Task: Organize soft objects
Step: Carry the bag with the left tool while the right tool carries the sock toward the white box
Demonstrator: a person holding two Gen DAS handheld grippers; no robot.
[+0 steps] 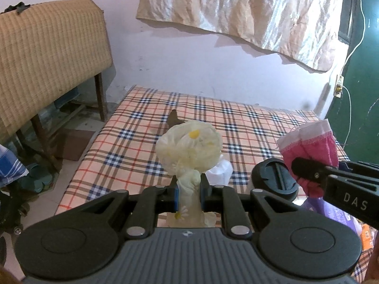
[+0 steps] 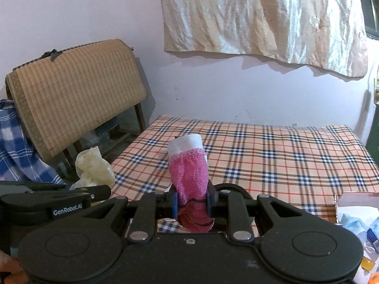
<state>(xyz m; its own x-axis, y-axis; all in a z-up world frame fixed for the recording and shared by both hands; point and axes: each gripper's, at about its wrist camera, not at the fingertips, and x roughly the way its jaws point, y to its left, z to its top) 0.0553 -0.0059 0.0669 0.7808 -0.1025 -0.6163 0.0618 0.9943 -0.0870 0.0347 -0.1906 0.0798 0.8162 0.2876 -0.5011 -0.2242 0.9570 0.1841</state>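
My left gripper [image 1: 188, 193] is shut on a pale yellow cloth with daisy prints [image 1: 189, 146], bunched into a ball above the jaws and held over the checked bed [image 1: 248, 127]. My right gripper [image 2: 192, 201] is shut on a pink cloth with a white band [image 2: 188, 165], which stands upright from the jaws. In the left wrist view the right gripper [image 1: 305, 172] and its pink cloth [image 1: 312, 142] appear at the right. The right wrist view shows the yellow cloth [image 2: 93, 168] at the left. A white soft item [image 1: 220, 171] and a small dark piece [image 1: 173, 118] lie on the bed.
A woven mat over a wooden frame [image 1: 47, 54] stands left of the bed. Beige cloth [image 1: 248, 11] hangs on the pink wall. A green door [image 1: 360, 71] with a white cable is at the right. Blue checked fabric [image 2: 16, 146] hangs at far left. Packets and clutter [image 2: 355, 224] lie at the bed's near right.
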